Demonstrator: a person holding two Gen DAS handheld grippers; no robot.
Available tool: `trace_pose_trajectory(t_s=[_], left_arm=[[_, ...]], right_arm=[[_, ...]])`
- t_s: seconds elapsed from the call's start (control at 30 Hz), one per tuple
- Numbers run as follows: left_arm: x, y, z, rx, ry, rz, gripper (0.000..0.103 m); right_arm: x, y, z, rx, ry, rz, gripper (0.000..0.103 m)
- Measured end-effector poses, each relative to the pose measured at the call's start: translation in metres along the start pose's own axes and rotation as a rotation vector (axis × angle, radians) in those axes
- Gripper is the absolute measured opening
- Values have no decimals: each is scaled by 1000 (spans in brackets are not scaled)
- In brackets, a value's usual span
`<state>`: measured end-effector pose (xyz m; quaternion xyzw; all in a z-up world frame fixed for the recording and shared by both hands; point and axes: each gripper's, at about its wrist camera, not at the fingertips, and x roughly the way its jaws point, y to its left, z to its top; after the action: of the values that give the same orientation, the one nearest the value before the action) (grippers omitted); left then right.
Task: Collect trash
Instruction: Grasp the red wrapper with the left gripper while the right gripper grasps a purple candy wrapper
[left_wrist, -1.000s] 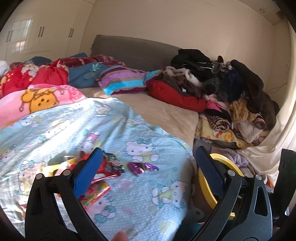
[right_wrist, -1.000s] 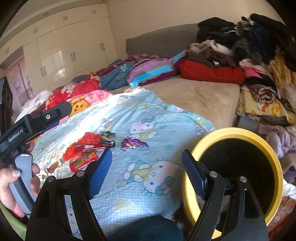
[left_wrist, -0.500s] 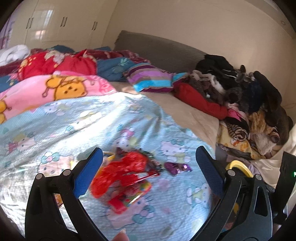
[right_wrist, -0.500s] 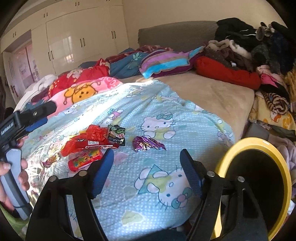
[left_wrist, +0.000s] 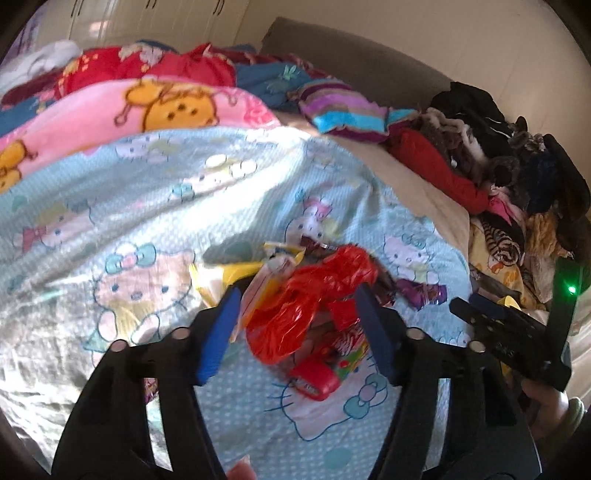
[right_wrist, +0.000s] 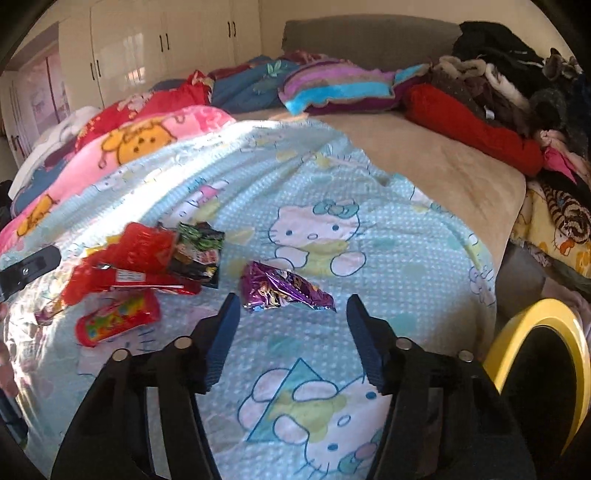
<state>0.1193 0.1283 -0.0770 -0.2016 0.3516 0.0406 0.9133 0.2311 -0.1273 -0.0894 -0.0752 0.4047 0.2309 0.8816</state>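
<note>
The bed (right_wrist: 454, 173) fills both views, its near half covered by a pale blue cartoon-cat blanket (right_wrist: 314, 184), with piled clothes (right_wrist: 517, 85) along the right edge of the frame. A yellow-rimmed bin (right_wrist: 517, 339) shows at the lower right of the right wrist view, beside the bed.

The trash lies on the blanket in a loose cluster. In the left wrist view, a crumpled red plastic bag (left_wrist: 306, 299) sits at centre frame, right between the spread fingers of the left gripper (left_wrist: 299, 328), which hold nothing. A red candy packet (left_wrist: 328, 365) lies just below the bag, a yellow wrapper (left_wrist: 229, 273) just to its left, and a dark snack packet (right_wrist: 199, 251) beside the red heap in the right wrist view.

The right gripper (right_wrist: 291, 336) is likewise spread and empty. A purple foil wrapper (right_wrist: 280, 288) lies just above and between its fingers, long axis running left to right across the frame, roughly in line with the gap rather than across it.

Judging by this, each gripper is nearest its own piece: left for the red bag, right for the purple wrapper, which probably needs a slight forward reach.
</note>
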Motion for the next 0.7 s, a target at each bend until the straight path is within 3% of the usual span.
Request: trace_pose_trajectory(t_s=[0.23, 0.37, 0.4, 0.53, 0.7], left_arm=[[14, 8, -8, -19, 41, -6, 37], [18, 8, -10, -16, 46, -12, 26], [19, 8, -10, -18, 49, -16, 23], [22, 6, -13, -14, 65, -36, 8], [21, -5, -13, 16, 58, -73, 2]], right_arm=[[27, -1, 9, -5, 22, -27, 49], [37, 2, 10, -24, 43, -8, 19], [36, 2, 9, -25, 40, 1, 17], [23, 4, -1, -3, 20, 27, 16], [3, -3, -13, 81, 6, 84, 16]])
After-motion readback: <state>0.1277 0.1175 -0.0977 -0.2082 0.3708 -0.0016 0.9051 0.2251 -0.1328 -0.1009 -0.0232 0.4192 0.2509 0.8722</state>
